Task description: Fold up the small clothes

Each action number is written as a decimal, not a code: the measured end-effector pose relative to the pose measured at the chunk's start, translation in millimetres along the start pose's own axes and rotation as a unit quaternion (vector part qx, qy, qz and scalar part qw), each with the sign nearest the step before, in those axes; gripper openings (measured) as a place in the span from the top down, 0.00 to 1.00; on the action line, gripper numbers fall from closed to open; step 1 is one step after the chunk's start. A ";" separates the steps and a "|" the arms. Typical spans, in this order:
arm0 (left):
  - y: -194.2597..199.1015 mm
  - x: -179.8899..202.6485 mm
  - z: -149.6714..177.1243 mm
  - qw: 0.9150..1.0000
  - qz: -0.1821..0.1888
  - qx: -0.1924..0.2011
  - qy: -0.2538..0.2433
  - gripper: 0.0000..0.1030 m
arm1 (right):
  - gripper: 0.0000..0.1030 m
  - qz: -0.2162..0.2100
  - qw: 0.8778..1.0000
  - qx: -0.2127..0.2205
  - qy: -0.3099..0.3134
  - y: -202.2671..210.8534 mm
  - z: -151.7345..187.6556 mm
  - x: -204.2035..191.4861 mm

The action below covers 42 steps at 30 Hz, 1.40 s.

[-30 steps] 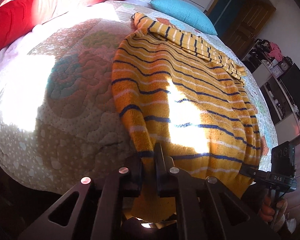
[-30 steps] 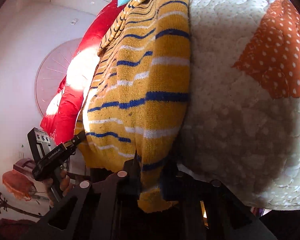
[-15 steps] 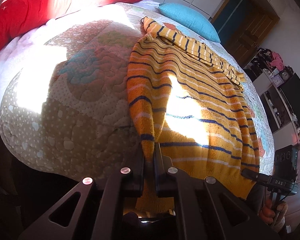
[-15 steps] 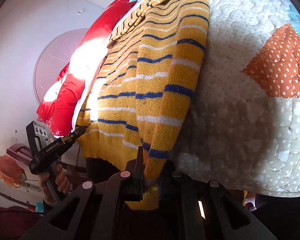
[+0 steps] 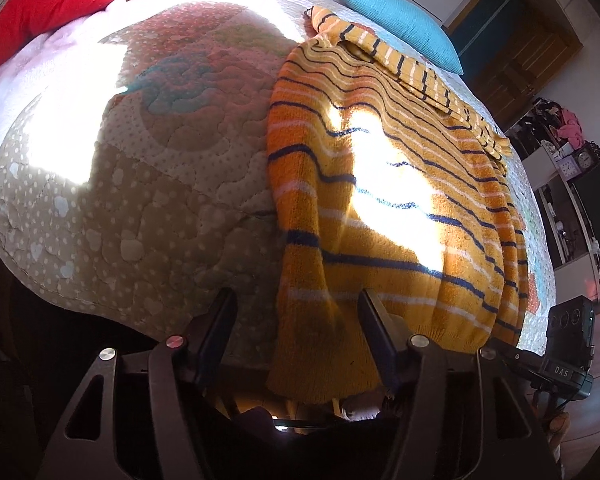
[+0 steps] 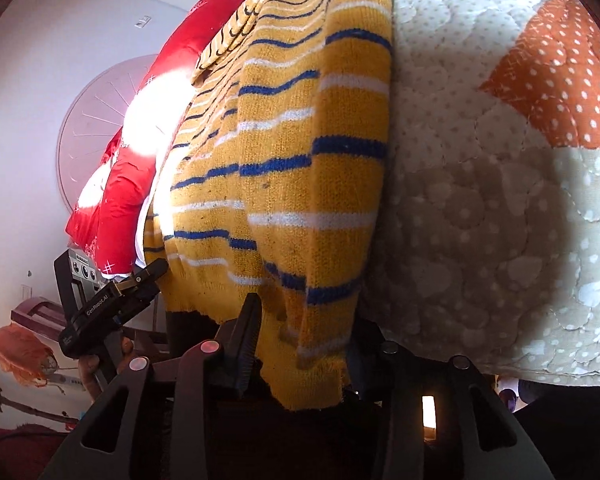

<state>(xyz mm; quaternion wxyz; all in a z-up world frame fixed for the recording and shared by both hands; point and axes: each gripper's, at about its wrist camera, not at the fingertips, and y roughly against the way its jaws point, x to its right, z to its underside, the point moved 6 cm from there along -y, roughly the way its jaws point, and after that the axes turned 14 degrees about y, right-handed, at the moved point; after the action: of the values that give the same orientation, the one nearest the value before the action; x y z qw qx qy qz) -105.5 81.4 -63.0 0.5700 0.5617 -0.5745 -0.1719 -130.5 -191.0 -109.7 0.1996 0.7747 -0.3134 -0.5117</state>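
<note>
A yellow sweater with blue and white stripes point(image 5: 400, 184) lies flat on the quilted bed, its hem hanging over the near edge. It also shows in the right wrist view point(image 6: 292, 168). One sleeve point(image 5: 416, 72) is folded across the top. My left gripper point(image 5: 296, 320) is open, its fingers on either side of the hem's left corner. My right gripper point(image 6: 304, 328) is open around the hem's right corner. Each gripper also shows in the other's view, the right one point(image 5: 556, 364) and the left one point(image 6: 112, 304).
The quilt point(image 5: 140, 184) covers the bed, with sun patches on it. A red pillow point(image 5: 48, 0) and a teal pillow point(image 5: 404, 20) lie at the head. A wooden door point(image 5: 512, 56) and shelves point(image 5: 572, 200) stand at the right.
Both grippers have opened and let go of the sweater's hem corners, which they held shut a second ago. The hem now hangs loose over the bed edge.
</note>
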 end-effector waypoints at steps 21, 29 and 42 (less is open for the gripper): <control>65.6 71.7 -100.9 0.989 0.120 0.087 -0.001 0.92 | 0.87 -0.007 0.986 0.119 0.119 65.2 -142.3 -61.6; 0.8 142.5 -199.5 0.990 0.110 0.082 -0.012 0.92 | 0.87 0.042 0.980 0.169 0.096 70.3 -246.3 -34.4; -106.3 177.9 -305.9 0.995 0.083 0.029 0.036 0.73 | 0.84 0.003 0.982 0.171 -0.086 24.6 -354.1 90.0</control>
<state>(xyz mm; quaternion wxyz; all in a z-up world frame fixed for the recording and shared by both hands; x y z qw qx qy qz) 251.7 34.2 19.2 0.5863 0.5341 -0.6029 -0.0864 212.8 -274.9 -13.8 0.0386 0.7495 -0.4146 -0.5146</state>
